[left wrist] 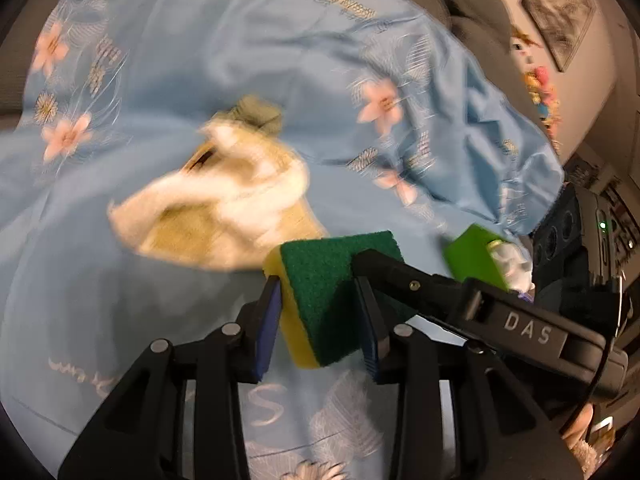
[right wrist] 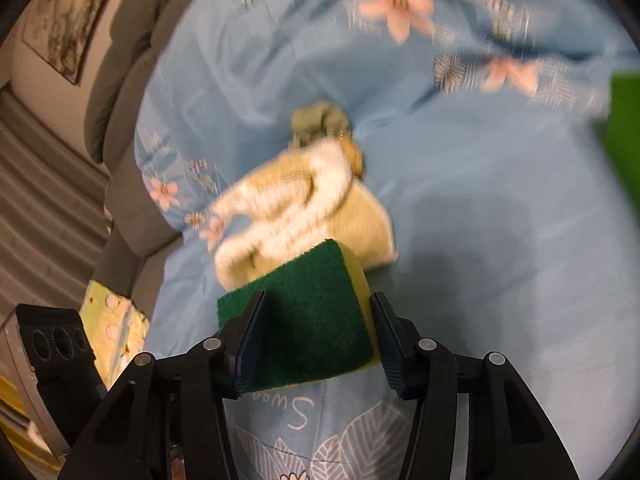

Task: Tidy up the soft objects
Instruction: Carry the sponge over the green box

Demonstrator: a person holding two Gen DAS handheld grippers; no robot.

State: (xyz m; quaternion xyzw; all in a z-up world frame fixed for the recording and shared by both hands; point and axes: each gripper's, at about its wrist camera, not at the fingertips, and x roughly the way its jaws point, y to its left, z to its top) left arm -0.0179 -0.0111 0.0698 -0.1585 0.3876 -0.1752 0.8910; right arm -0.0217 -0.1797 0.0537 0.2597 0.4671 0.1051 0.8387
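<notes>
A green and yellow sponge (left wrist: 324,304) sits between the pads of my left gripper (left wrist: 320,312), which is shut on it. The right gripper's finger (left wrist: 400,276) reaches in from the right and touches the same sponge. In the right wrist view my right gripper (right wrist: 316,328) is shut on the sponge (right wrist: 304,316), green face up. A crumpled yellow and white cloth (left wrist: 224,208) lies on the blue bedspread (left wrist: 200,60) just beyond the sponge; it also shows in the right wrist view (right wrist: 304,208). A small olive cloth (left wrist: 256,114) lies behind it.
The blue floral bedspread (right wrist: 500,200) covers the surface. A bright green block (left wrist: 476,256) shows at the right. Grey cushions (right wrist: 132,40) and framed pictures (right wrist: 64,28) stand at the left. Colourful toys (left wrist: 540,92) hang by the wall.
</notes>
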